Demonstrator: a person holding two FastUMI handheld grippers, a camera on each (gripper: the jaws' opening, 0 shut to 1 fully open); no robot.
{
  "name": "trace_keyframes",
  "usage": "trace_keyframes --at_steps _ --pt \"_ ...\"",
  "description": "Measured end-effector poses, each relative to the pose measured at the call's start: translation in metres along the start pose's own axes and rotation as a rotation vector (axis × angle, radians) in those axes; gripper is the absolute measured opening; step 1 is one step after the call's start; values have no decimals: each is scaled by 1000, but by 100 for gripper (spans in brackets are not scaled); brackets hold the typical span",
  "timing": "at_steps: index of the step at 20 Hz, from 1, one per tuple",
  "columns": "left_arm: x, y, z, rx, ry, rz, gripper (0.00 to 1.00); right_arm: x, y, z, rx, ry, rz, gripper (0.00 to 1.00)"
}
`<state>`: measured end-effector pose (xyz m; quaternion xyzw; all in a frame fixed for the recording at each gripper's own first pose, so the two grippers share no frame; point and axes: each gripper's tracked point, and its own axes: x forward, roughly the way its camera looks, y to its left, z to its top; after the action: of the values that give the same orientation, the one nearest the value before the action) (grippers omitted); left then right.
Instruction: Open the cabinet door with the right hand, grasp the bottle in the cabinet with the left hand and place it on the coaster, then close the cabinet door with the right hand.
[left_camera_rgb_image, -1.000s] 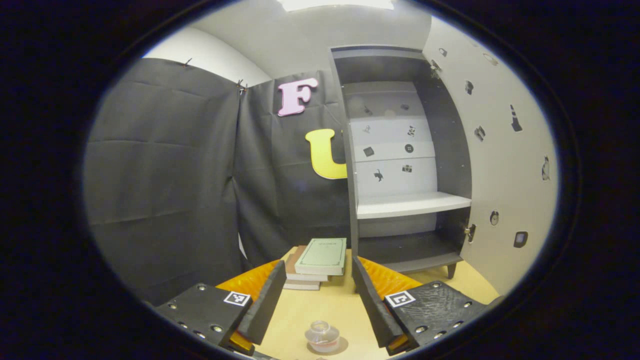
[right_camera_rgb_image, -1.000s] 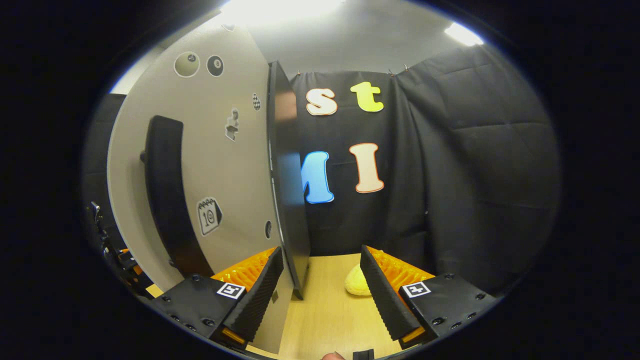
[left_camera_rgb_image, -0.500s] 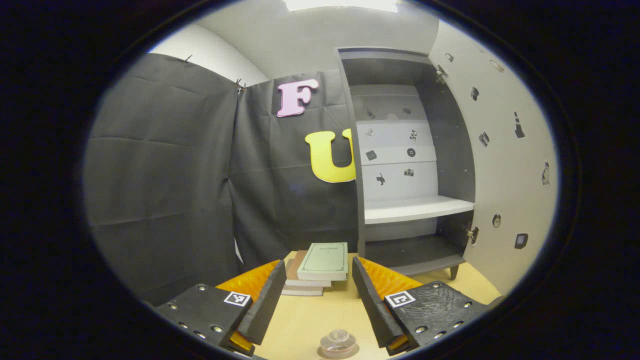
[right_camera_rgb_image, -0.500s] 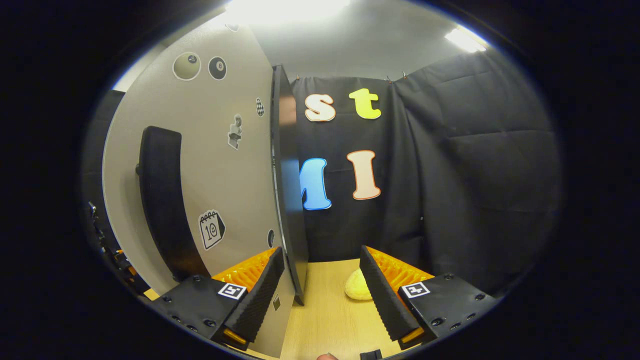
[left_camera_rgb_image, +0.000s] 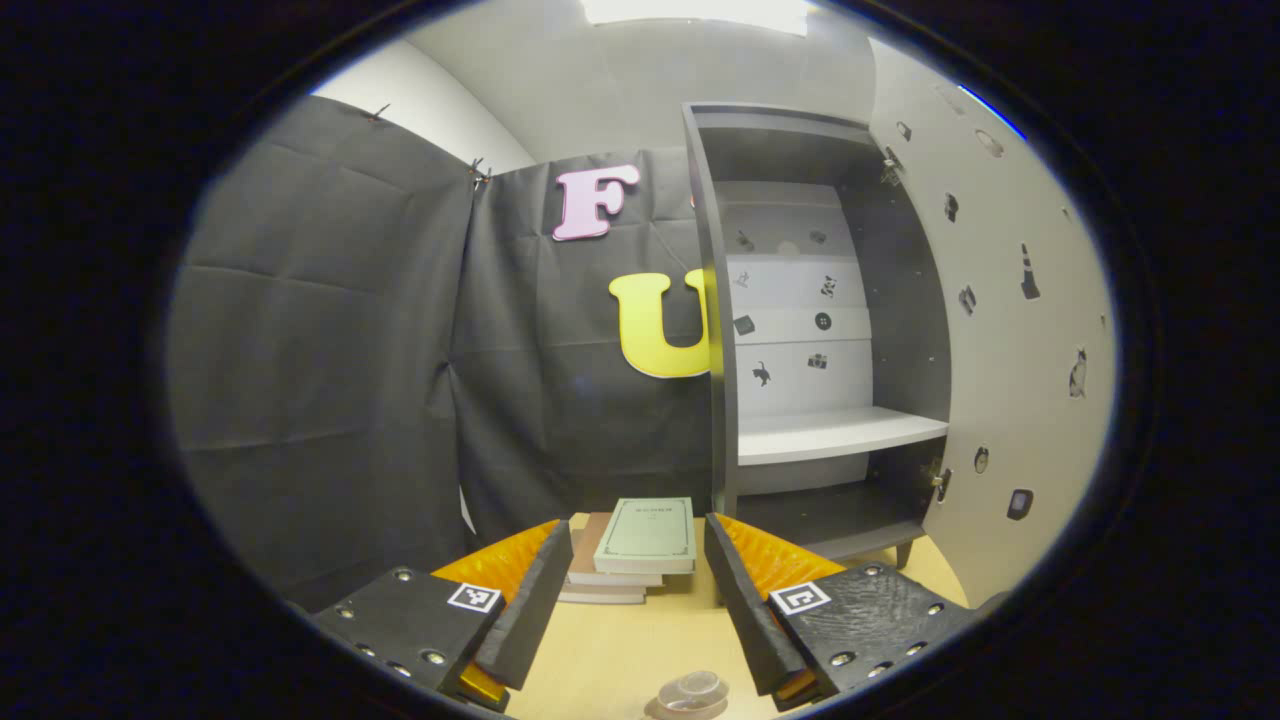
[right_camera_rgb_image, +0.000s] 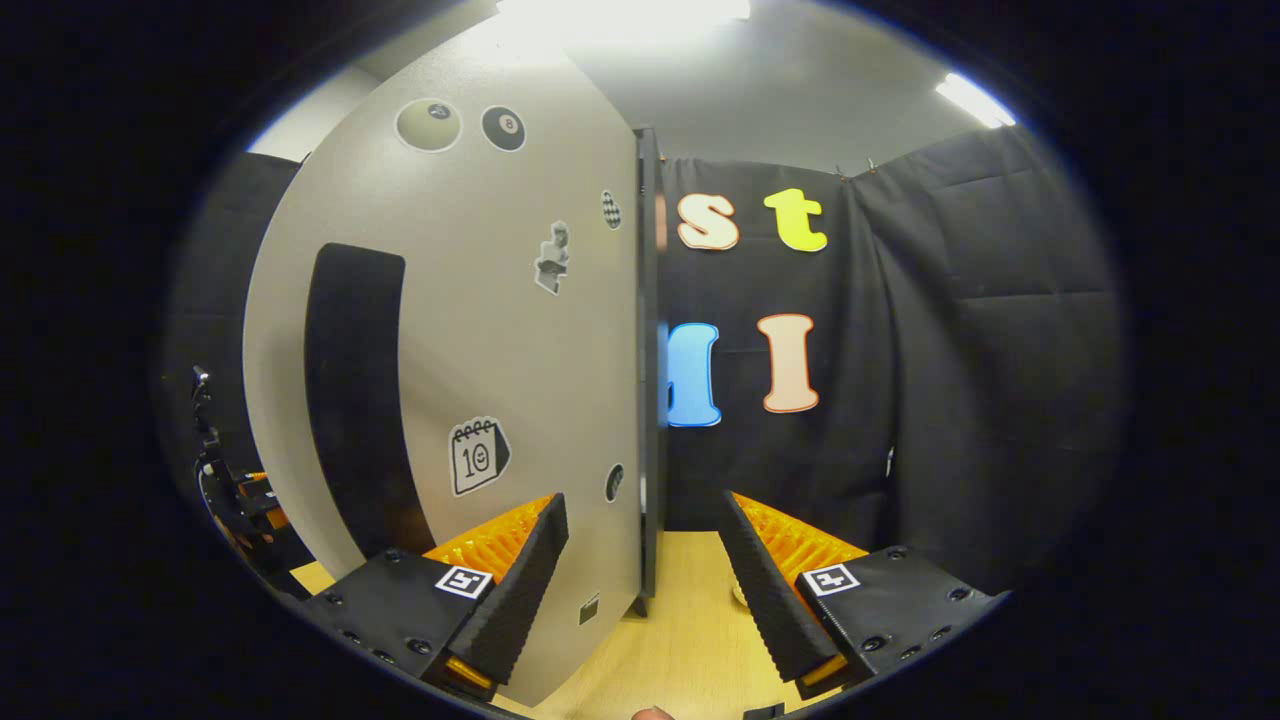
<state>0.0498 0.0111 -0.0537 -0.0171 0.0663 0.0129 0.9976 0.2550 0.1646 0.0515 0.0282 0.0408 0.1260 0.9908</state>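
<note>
In the left gripper view the dark cabinet stands open, and its white shelf is bare. The pale door with small stickers is swung out on the right. A small clear glass bottle sits low on the wooden table, just below and between the fingers of my left gripper, which is open and holds nothing. In the right gripper view the door's outer face carries a long black handle. My right gripper is open, with the door's free edge standing between its fingers.
A stack of books lies on the table left of the cabinet, straight ahead of the left gripper. A sliver of a yellow object shows behind the right gripper's right finger. Black and orange hardware sits beyond the door's left side.
The left gripper has drawn back, so the bottle slid to the bottom of its view. In the right gripper view the door's face has widened and its edge shifted right, hiding most of the yellow object.
</note>
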Motion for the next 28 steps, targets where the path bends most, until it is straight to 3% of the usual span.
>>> trace_keyframes --at_steps 4,15,17,18,21,22,24,26,28 --pt "-2 9 -1 2 -4 -13 85 4 31 0 4 -3 43 97" --pt "-8 55 -6 12 7 -5 81 47 103 1 18 -13 135 97" --pt "-11 64 -6 8 5 3 80 55 101 1 0 -20 118 97" --pt "-13 69 -4 10 1 8 82 66 103 0 3 -15 118 92" --pt "-21 86 -4 18 -5 29 82 91 128 -3 47 -10 135 95" --pt "-25 92 -4 20 -6 37 82 97 138 -2 55 -8 142 92" --pt "-30 104 -4 25 -9 54 82 108 154 -4 58 -3 147 95" --pt "-34 118 -6 26 -9 73 80 120 163 -4 48 -8 132 92" --pt "-38 131 -9 19 -6 90 85 127 171 -3 51 -14 109 95"
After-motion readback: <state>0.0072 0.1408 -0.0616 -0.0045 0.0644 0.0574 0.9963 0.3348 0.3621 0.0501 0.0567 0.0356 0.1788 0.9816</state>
